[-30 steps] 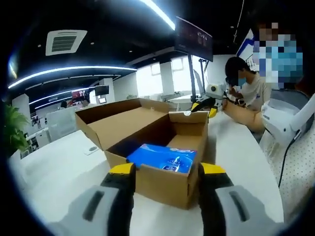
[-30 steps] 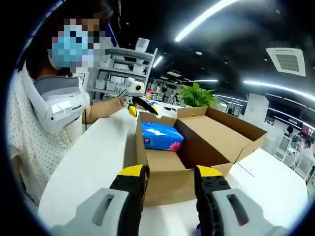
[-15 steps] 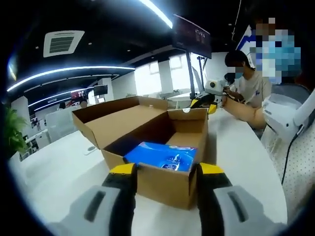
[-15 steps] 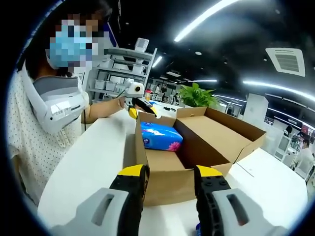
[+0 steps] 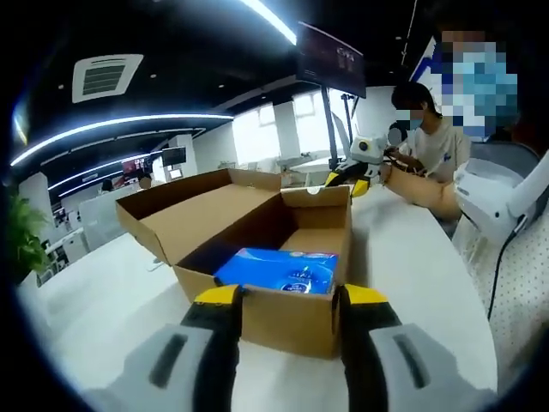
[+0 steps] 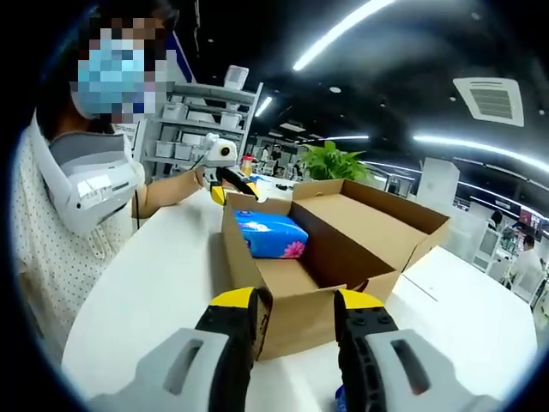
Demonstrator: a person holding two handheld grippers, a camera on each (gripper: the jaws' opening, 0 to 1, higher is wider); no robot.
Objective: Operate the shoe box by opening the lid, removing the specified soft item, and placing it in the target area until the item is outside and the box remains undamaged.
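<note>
Left gripper [image 5: 279,296] hovers low at one end of the open brown cardboard shoe box [image 5: 257,257], its 2 yellow-tipped jaws apart and gripping nothing. Right gripper [image 6: 293,300] sits at the opposite end of the same box [image 6: 319,249], jaws likewise parted and empty; it also shows as a yellow-and-white tool [image 5: 358,167] at 1 o'clock in the left gripper view.

Lid is already folded back flat. Soft blue plastic tissue pack [image 5: 279,270] lies inside, against the end wall nearest the left gripper; from the right gripper view it rests at the far end [image 6: 271,235].

Judgement: next step is the lift-out. Left gripper is closer, so it should rise over the near wall, come down on the pack's long edge and pinch lightly, since the wrap will crumple. Right gripper could steady the box.

In the way: the near box wall. Around: white table [image 5: 412,275], green potted plant [image 6: 330,161] at 12 o'clock, seated person [image 5: 433,142] at 2 o'clock.
</note>
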